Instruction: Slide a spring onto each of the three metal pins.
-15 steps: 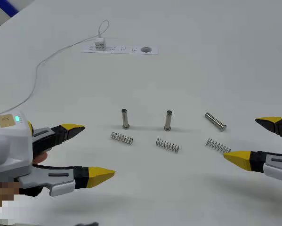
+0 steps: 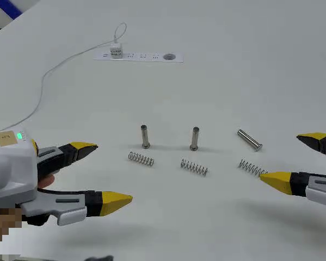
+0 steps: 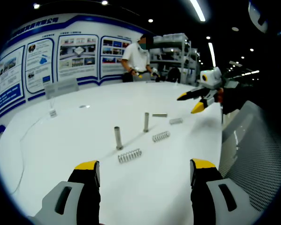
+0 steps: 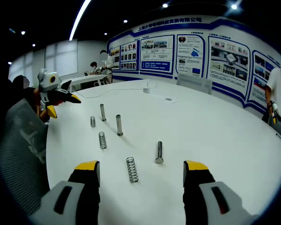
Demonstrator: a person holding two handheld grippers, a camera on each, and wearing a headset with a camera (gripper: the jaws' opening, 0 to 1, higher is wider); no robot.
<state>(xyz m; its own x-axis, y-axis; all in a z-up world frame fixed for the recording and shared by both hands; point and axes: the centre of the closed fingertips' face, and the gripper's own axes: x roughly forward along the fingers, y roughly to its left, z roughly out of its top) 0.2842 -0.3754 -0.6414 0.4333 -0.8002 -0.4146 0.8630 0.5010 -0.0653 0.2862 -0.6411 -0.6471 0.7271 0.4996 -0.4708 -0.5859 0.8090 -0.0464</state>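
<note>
I am right at the start of the job, and no spring is on a pin yet. My left gripper (image 2: 109,173) hangs over the white surface (image 2: 222,81) with its jaws spread wide and nothing in it. My right gripper (image 2: 282,157) is spread wide too and holds nothing. Three pins sit in a row in the middle. The left pin (image 2: 145,136) and the middle pin (image 2: 195,138) stand up straight. The right pin (image 2: 249,140) lies flat on its side. On my side of each pin lies a small spring: the left spring (image 2: 140,159), the middle spring (image 2: 194,168) and the right spring (image 2: 252,168). Each spring is near its pin but not touching it. One yellow tip of my right gripper is just beside the right spring, so I think that one comes first. Next I think I need to put the jaws on either side of that spring and close them softly, because a thin spring can roll or pop away. Its pin is lying down, so my left gripper may have to hold it. Then I line the spring's hole up with the pin's end and slide it on.
</note>
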